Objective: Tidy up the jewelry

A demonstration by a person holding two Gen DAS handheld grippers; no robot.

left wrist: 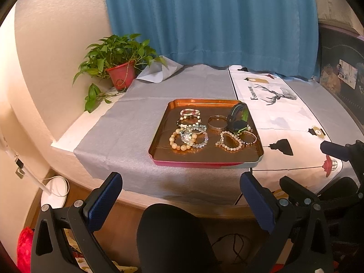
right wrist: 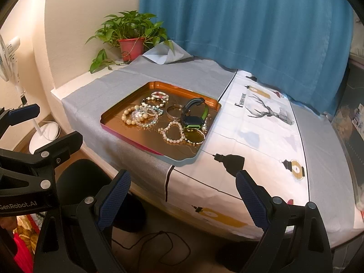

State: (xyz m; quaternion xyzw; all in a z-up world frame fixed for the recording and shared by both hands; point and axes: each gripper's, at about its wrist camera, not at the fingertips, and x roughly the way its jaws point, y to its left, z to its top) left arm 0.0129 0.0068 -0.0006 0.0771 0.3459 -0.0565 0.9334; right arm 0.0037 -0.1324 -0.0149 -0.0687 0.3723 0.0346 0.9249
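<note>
A copper-coloured tray (left wrist: 159, 146) (right wrist: 111, 122) lies on the table and holds several beaded bracelets (left wrist: 188, 134) (right wrist: 141, 113), a metal bangle (left wrist: 218, 122) (right wrist: 174, 111), a pearl bracelet (left wrist: 229, 141) (right wrist: 174, 132) and a black-and-green watch (left wrist: 237, 118) (right wrist: 194, 115). My left gripper (left wrist: 180, 201) hangs open off the table's front edge, short of the tray, with nothing between its fingers. My right gripper (right wrist: 183, 198) is open too, empty, before the table's front edge and to the tray's right.
A potted plant (left wrist: 120, 68) (right wrist: 132, 43) stands at the back left by the wall. Blue curtain (left wrist: 211, 20) (right wrist: 245, 22) hangs behind the table. A grey cloth (left wrist: 127, 132) and a white deer-print cloth (left wrist: 284, 118) (right wrist: 268, 127) cover the table. A fan base (left wrist: 55, 191) (right wrist: 44, 136) is on the floor at left.
</note>
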